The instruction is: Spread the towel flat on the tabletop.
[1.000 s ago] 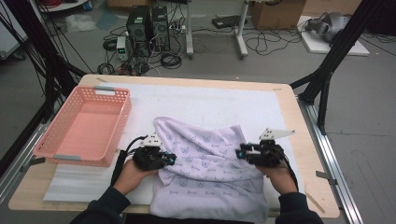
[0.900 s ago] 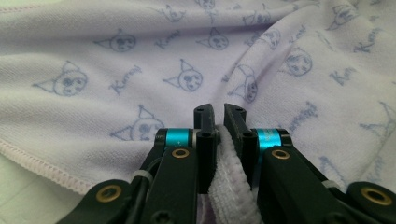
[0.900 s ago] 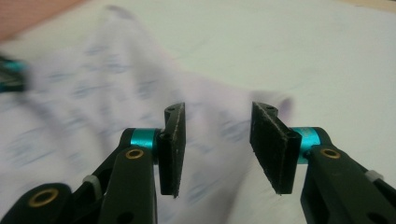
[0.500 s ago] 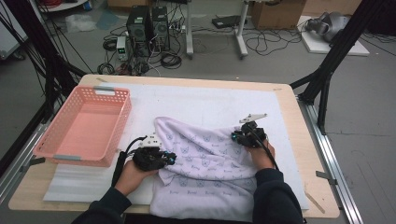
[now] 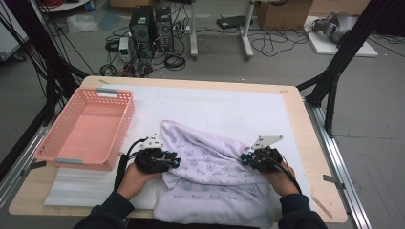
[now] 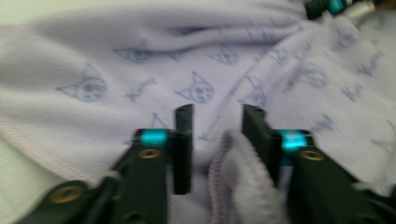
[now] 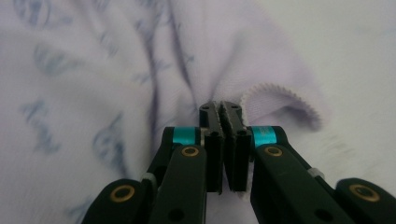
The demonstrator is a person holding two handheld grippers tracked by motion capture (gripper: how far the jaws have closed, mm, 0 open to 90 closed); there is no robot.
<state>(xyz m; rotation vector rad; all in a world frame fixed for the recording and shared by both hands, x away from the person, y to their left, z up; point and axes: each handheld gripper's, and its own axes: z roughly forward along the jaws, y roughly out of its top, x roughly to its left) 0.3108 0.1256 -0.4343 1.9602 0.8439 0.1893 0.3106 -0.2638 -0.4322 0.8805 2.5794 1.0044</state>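
A soft, light lilac garment (image 5: pixel 210 176) lies rumpled on the surface (image 5: pixel 229 107); left gripper (image 5: pixel 173 161) fingers have just spread around its hem, right gripper (image 7: pixel 226 112) fingers apparently pinch a fold near an edge.

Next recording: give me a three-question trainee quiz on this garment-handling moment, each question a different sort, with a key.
1. True or false: the right tongs are shut on the lilac garment.
2. The left tongs are: A) open, with a fold of cloth between the jaws; B) clamped shut on the basket.
3. What colour is the basket at the table's left?

Key: 1 true; 2 A; 3 pink.
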